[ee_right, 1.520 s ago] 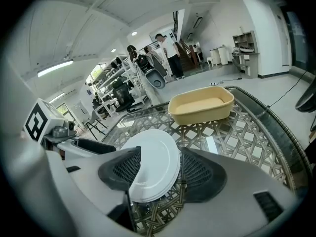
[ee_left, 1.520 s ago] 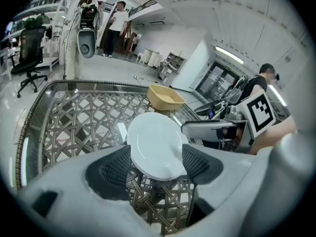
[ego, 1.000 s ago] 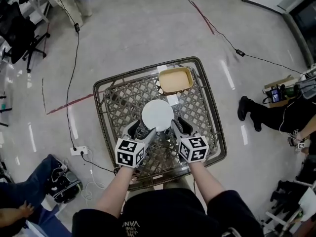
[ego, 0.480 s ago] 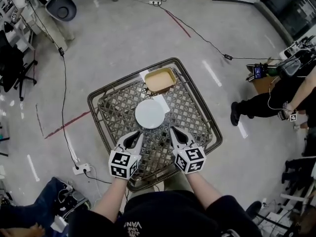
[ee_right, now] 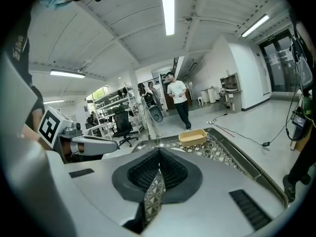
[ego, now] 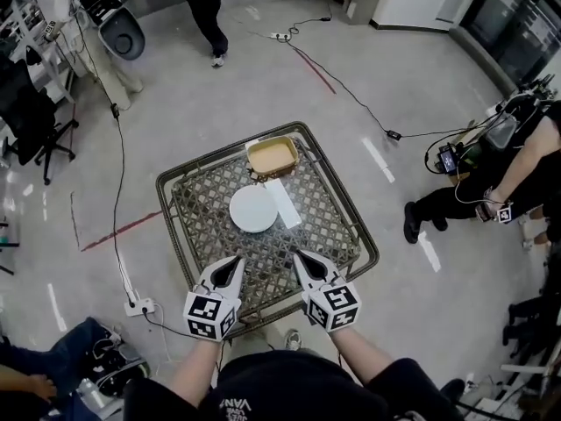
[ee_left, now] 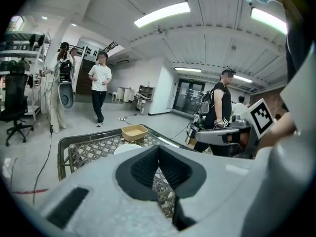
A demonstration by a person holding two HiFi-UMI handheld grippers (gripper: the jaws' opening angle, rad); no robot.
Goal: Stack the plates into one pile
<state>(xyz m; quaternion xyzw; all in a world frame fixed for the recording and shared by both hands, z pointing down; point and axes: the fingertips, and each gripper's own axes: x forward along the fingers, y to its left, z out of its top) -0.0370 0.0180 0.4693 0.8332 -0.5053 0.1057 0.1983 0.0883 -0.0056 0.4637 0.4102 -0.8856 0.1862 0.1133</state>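
Note:
A white plate pile (ego: 253, 208) lies near the middle of the wicker table (ego: 182, 202); its near rim shows in the left gripper view (ee_left: 127, 148). Behind it sits a tan dish (ego: 272, 155) (ee_left: 135, 131) (ee_right: 192, 137). My left gripper (ego: 231, 265) (ee_left: 159, 152) hangs over the table's near edge, well short of the plates. Its jaws have just been closing and are shut with nothing between them. My right gripper (ego: 300, 260) (ee_right: 159, 168) hangs beside it, shut and empty too. Neither touches a plate.
A white strip of paper (ego: 283, 203) lies right of the plates. Cables (ego: 117, 160) run over the floor. One person (ego: 203, 7) walks at the far side, and another (ego: 517, 169) sits at the right. Office chairs (ego: 31, 103) stand at the left.
Both grippers have drawn back from either side of the white plate to the table's near edge and risen. Their jaws went from open to shut. The plate stayed put.

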